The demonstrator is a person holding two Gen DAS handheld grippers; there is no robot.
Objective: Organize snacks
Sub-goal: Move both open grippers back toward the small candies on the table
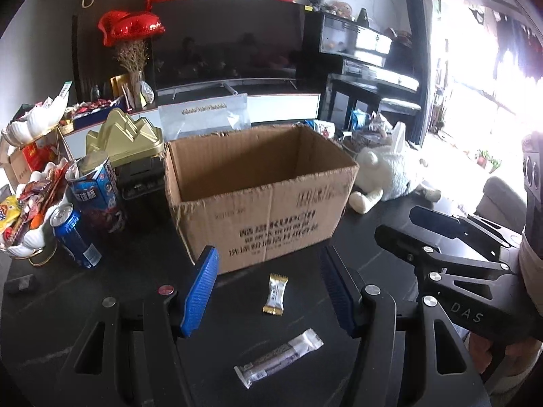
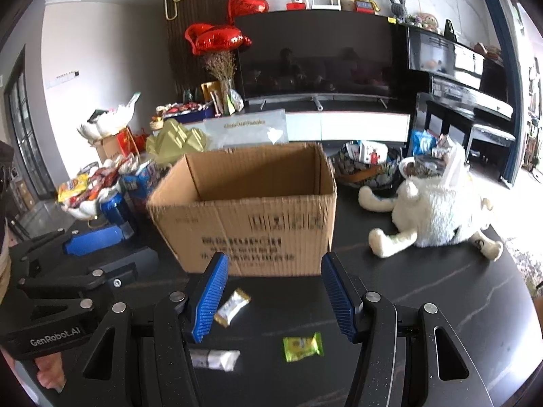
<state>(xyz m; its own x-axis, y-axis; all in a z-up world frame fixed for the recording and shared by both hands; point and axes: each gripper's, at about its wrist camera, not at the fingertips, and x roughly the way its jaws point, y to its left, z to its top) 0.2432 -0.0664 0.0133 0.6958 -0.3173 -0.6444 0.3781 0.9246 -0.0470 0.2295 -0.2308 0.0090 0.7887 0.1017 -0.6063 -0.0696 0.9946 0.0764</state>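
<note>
An open, empty cardboard box (image 1: 258,183) (image 2: 244,200) stands on the dark table. In front of it lie a white-and-gold candy (image 1: 275,294) (image 2: 232,312), a long silver snack bar (image 1: 278,357) (image 2: 213,359) and a green candy (image 2: 302,347). My left gripper (image 1: 268,253) hovers open over the white-and-gold candy, its blue pads touching nothing. My right gripper (image 2: 275,257) is open too, above the table between the white-and-gold and green candies. Each gripper shows at the edge of the other's view: the right gripper (image 1: 400,224) and the left gripper (image 2: 101,257).
Left of the box stand a blue can (image 1: 76,237), a blue snack tub (image 1: 98,190), a gold-lidded container (image 1: 125,139) and a shell-shaped bowl (image 1: 30,240) of snacks. A white plush toy (image 2: 437,217) and a floral bowl (image 2: 366,173) sit to the right. A TV is behind.
</note>
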